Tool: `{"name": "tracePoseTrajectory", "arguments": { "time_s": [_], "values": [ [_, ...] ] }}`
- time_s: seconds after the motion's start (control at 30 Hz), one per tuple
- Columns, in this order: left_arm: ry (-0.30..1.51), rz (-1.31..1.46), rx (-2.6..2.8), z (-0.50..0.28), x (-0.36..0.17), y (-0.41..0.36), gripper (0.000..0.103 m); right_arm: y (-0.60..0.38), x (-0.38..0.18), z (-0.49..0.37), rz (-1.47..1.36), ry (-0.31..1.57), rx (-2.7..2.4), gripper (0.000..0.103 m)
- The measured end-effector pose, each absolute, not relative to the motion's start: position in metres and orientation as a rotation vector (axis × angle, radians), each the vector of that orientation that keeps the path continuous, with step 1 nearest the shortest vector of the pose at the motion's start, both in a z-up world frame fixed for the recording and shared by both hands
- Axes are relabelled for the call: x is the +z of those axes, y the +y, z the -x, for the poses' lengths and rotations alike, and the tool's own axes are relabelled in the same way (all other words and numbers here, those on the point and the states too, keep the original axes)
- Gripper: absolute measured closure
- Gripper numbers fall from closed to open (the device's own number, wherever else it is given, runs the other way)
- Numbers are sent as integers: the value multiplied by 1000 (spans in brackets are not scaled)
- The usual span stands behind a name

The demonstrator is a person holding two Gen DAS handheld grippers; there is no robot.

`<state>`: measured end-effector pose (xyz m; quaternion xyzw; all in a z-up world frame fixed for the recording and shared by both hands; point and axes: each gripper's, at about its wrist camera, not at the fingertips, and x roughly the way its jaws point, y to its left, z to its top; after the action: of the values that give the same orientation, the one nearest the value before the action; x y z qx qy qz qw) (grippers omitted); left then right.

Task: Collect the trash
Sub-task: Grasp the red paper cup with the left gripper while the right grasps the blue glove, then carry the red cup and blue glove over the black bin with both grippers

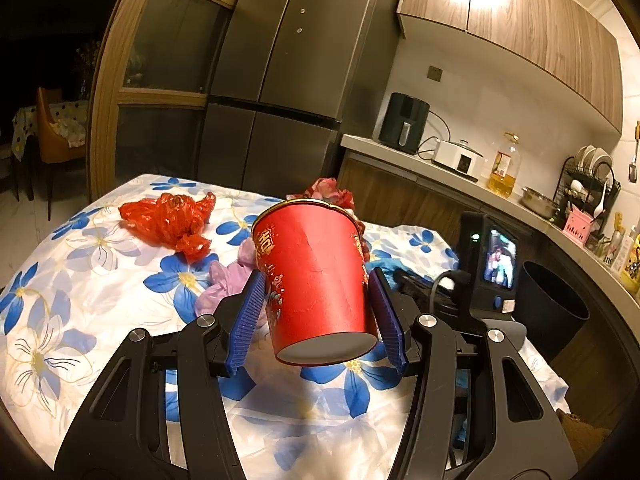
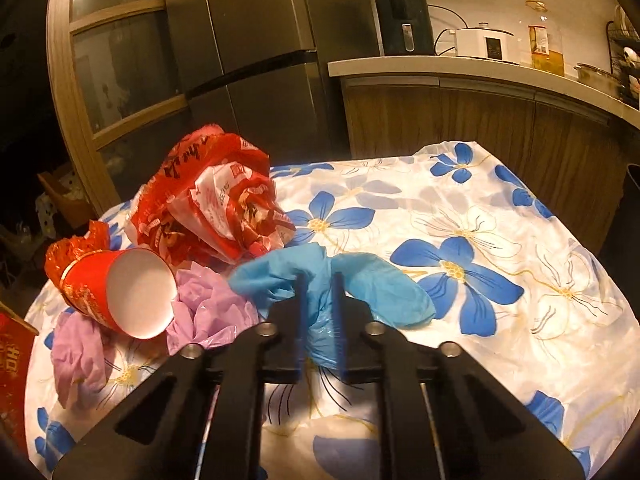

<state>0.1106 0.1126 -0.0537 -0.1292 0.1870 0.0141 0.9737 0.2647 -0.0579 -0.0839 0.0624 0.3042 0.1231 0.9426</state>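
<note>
Left gripper (image 1: 318,304) clamps the red paper cup (image 1: 316,280), base toward camera. Right gripper (image 2: 319,312) pinches the crumpled blue plastic bag (image 2: 328,280). The black bin (image 1: 554,304) stands right of the cup.

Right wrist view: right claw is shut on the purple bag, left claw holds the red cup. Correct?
Not quite. The right claw is shut on the blue bag, not the purple bag, which lies loose on the table beside it; the right wrist view shows this. The left claw does hold the red cup.
</note>
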Motion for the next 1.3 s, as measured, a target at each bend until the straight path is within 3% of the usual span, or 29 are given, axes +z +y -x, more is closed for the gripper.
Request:
{"name": "tracePoseTrajectory", "arguments": {
  "time_s": [0.7,1.3],
  "values": [
    [355,216,-29,-100,-40,62,51,-138,-21,-157,-129,425,288,97],
    [341,165,-167,-112,-29,-16,51,-220,-4,-131,-152,353,155,97]
  ]
}}
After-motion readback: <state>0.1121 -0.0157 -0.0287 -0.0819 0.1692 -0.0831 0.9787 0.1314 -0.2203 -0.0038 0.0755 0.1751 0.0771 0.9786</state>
